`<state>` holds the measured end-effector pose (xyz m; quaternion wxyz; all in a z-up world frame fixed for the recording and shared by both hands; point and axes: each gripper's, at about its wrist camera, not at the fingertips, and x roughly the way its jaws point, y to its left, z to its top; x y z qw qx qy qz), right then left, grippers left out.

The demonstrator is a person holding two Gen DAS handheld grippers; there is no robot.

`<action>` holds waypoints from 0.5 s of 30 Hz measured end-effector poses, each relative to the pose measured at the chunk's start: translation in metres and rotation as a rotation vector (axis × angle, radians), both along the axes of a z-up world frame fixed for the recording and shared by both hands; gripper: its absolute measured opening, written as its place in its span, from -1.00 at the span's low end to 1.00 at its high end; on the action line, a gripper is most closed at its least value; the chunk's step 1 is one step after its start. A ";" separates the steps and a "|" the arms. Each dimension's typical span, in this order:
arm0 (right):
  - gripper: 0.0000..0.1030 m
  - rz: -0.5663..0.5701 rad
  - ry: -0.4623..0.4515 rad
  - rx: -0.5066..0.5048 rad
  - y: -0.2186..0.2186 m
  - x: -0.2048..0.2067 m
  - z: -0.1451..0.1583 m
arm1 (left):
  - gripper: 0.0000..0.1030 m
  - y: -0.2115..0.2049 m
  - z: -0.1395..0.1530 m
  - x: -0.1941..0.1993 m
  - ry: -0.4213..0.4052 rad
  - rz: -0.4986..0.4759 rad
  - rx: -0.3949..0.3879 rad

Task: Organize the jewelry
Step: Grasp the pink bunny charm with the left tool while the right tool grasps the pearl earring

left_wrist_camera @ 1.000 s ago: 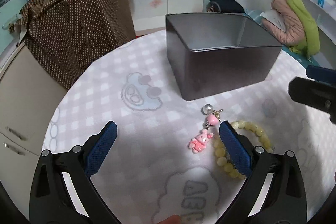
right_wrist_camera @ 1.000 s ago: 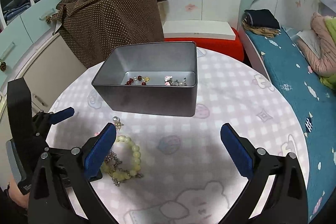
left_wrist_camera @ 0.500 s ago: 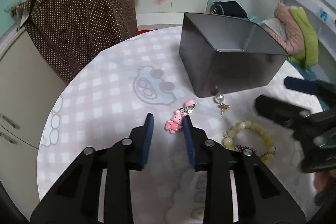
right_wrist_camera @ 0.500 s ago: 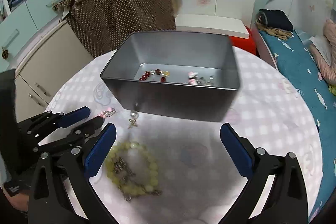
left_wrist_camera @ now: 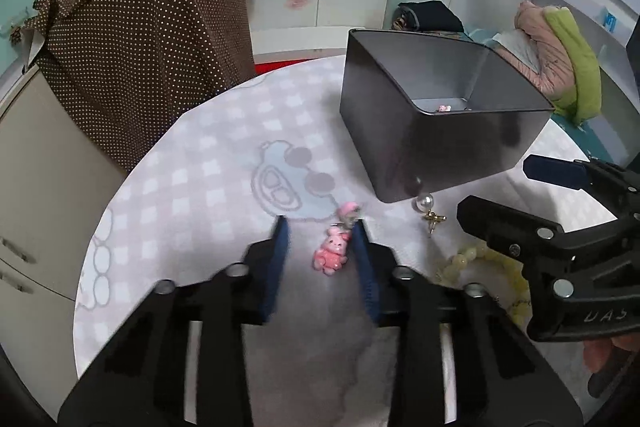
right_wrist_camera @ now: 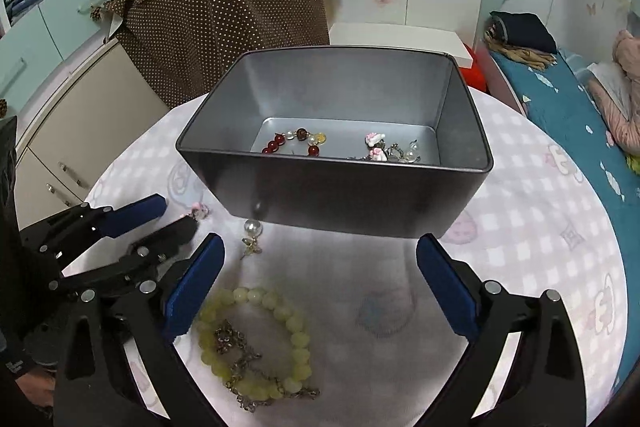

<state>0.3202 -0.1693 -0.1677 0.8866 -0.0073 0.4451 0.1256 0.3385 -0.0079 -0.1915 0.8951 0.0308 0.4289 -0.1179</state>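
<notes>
A pink bear charm [left_wrist_camera: 331, 251] lies on the table between the blue pads of my left gripper [left_wrist_camera: 321, 227], whose jaws stand a small gap apart around it, not clamped. A pearl earring [left_wrist_camera: 426, 205] lies by the grey metal tin [left_wrist_camera: 440, 147]. A yellow-green bead bracelet [right_wrist_camera: 256, 343] with a thin chain across it lies below my right gripper [right_wrist_camera: 320, 267], which is wide open and empty. The tin [right_wrist_camera: 340, 195] holds a red bead bracelet [right_wrist_camera: 296, 141] and small charms [right_wrist_camera: 384, 149].
The round table [right_wrist_camera: 540, 247] has a pink checked cloth. A brown dotted cover [left_wrist_camera: 140, 47] drapes over furniture behind it. A bed with clothes [left_wrist_camera: 556, 47] stands at the right. The left gripper shows at the left in the right wrist view [right_wrist_camera: 132, 227].
My left gripper has narrowed from wide open to a small gap and moved over the pink charm. My right gripper has moved closer to the tin and stayed wide open.
</notes>
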 end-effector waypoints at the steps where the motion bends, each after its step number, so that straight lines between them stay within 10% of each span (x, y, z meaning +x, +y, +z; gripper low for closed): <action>1: 0.75 0.001 -0.001 -0.003 0.001 0.000 0.000 | -0.64 0.002 0.000 0.001 0.001 0.000 -0.003; 11: 0.29 0.042 -0.005 -0.056 0.028 0.003 -0.013 | -0.75 0.022 0.003 -0.011 0.004 0.067 -0.043; 15: -0.41 0.059 -0.046 -0.109 0.036 0.002 -0.013 | -0.75 0.031 0.005 -0.015 0.007 0.094 -0.062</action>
